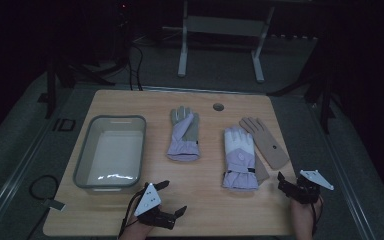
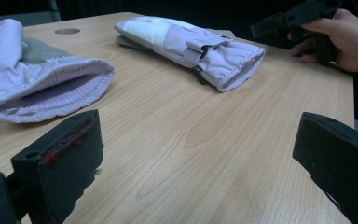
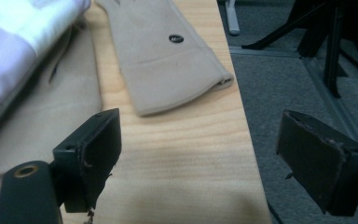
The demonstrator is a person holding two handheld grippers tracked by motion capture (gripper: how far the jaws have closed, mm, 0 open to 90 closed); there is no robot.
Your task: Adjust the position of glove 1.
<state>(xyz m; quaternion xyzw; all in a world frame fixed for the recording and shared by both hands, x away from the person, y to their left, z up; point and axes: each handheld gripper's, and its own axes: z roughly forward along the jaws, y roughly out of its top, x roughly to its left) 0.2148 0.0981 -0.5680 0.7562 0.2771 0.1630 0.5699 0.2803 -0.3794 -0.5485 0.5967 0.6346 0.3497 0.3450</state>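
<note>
Both our jaws stand open and empty. Our right gripper (image 1: 291,186) sits just right of the lilac glove (image 1: 239,159); the tan glove (image 3: 168,60) under it may drag along.

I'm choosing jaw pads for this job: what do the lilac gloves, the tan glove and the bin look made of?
Lilac gloves: probably padded woven nylon, matt; puffy shell, ribbed knit lining. Tan glove: thin, smooth, suede- or fleece-like; lies flat. Bin: likely translucent grey plastic, glossy highlights.
</note>
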